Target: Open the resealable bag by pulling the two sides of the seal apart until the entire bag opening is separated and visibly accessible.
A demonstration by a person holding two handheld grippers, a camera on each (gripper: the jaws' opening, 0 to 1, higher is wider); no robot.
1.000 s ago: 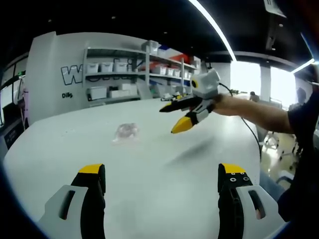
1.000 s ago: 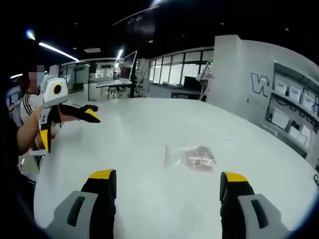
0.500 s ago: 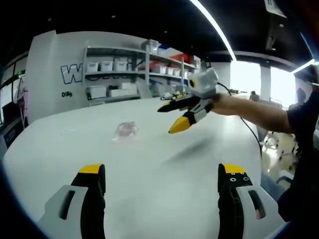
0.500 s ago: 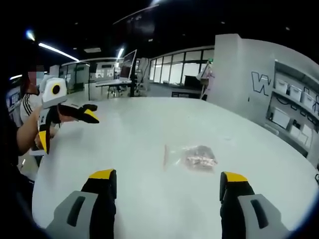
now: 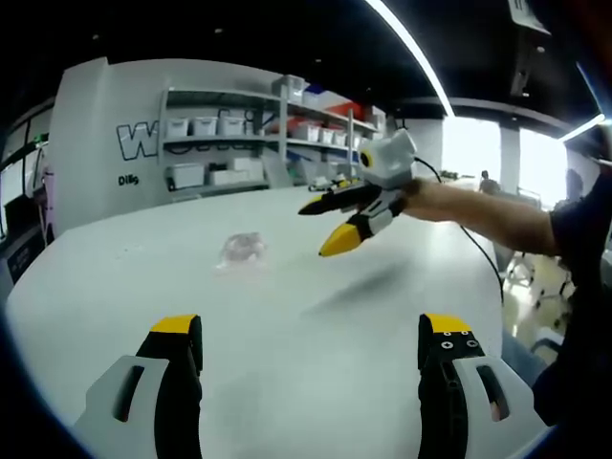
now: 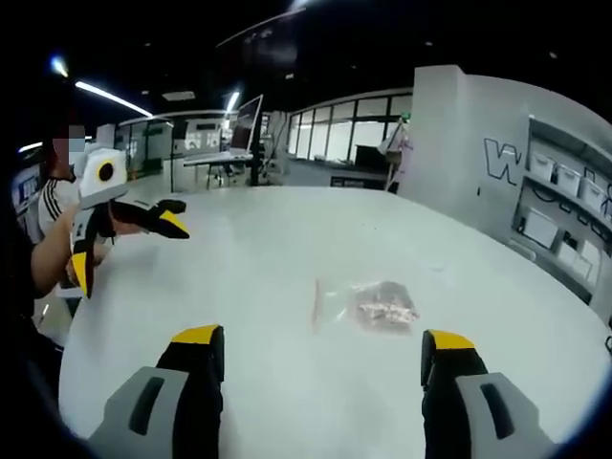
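Both views are bright in the middle and dim toward the top, where the ceiling is nearly black apart from thin light strips (image 5: pixel 411 48) that run across it. Daylight burns out the windows (image 5: pixel 521 153) at the right of the left gripper view, so nothing shows through them. The white bench (image 5: pixel 287 306) reflects the light evenly, with a soft grey shadow (image 5: pixel 359 287) under the raised right gripper (image 5: pixel 327 225). Fisheye bending curves the bench edge and the shelves (image 5: pixel 258 143). The clear resealable bag (image 6: pixel 368 304) looks soft and low in contrast against the bench. The near yellow-tipped fingers (image 6: pixel 196 373) are slightly blurred.
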